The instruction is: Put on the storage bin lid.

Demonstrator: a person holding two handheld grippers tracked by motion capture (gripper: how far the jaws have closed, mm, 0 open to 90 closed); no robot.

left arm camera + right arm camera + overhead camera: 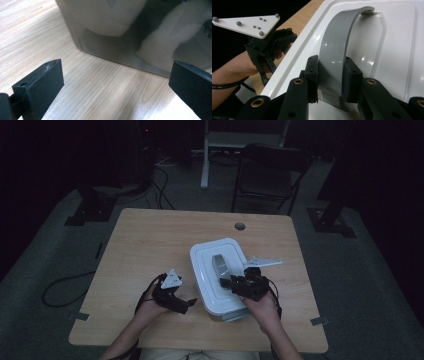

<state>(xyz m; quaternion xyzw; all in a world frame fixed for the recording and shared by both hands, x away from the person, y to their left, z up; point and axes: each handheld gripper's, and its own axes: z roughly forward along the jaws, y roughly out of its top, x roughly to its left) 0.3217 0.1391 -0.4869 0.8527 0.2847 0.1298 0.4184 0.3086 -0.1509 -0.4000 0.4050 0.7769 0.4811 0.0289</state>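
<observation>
Wooden table point(150, 240) on grey carpet, with a dark chair point(270, 172) beyond its far edge. White box point(212, 285) with a shiny metal side sits on the table right of centre, toward the near edge, its white lid point(397, 50) on top. A grey curved handle point(337, 52) arches along the middle of the lid. Right claw point(330, 82) comes in from the near right over the lid and is clenched on the handle near its close end, one pad pressed to each side of the strip. Left claw point(115, 87) rests low over the table just left of the box, jaws spread wide with bare wood between them, pointing at the box's metal side; released, holding nothing, not touching the box.
</observation>
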